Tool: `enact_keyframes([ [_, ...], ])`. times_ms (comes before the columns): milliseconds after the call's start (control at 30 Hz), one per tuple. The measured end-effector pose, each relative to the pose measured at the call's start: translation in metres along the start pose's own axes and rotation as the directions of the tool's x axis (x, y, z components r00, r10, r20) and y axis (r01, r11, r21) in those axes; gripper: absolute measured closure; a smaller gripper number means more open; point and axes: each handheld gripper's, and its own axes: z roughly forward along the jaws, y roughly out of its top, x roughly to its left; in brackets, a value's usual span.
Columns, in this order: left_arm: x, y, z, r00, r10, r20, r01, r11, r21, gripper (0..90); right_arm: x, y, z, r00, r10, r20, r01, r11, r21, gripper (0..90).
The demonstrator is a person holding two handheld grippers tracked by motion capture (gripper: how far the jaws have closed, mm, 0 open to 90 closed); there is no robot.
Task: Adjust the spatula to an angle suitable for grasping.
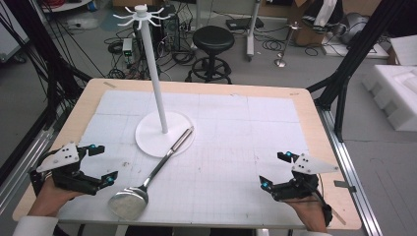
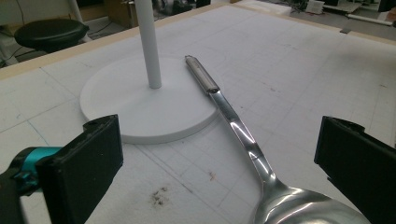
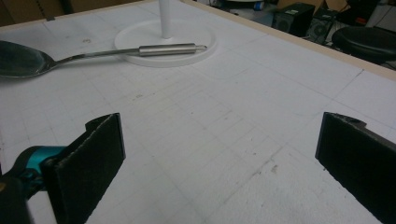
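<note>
A large steel spoon (image 1: 147,179) lies on the white mat, bowl near the front edge, handle resting on the round base of a white hook stand (image 1: 162,132). The stand's pole rises to a ring of hooks (image 1: 141,14). My left gripper (image 1: 103,164) is open at the front left, just left of the spoon's bowl. In the left gripper view the spoon (image 2: 243,135) runs between the wide jaws toward the stand base (image 2: 140,102). My right gripper (image 1: 274,169) is open at the front right over bare mat. The right gripper view shows the spoon (image 3: 93,53) far off.
The white gridded mat (image 1: 236,137) covers most of a wooden table (image 1: 314,128). Beyond the far edge stand a black stool (image 1: 213,42), cables and equipment on the floor. White foam blocks (image 1: 396,93) lie to the right.
</note>
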Motion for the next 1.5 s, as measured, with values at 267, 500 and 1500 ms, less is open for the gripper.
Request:
enact_keyframes([
  [267,0.001,-0.001,0.001,0.9995,-0.004,-0.031,0.004,0.9998,0.017,1.7,-0.003,-0.003,0.001,0.9999,0.005,0.01,-0.005,1.0,-0.001,0.5],
  [500,0.002,-0.002,0.004,0.9993,-0.022,-0.031,0.024,0.9972,0.071,1.7,0.0,0.003,0.003,0.9998,-0.019,0.011,0.019,0.9996,0.019,0.5],
  [1500,0.0,0.061,0.05,0.994,0.094,0.056,-0.107,0.9316,0.347,28.3,-0.001,0.005,0.003,0.9999,-0.016,-0.004,0.016,0.9996,0.025,0.5],
])
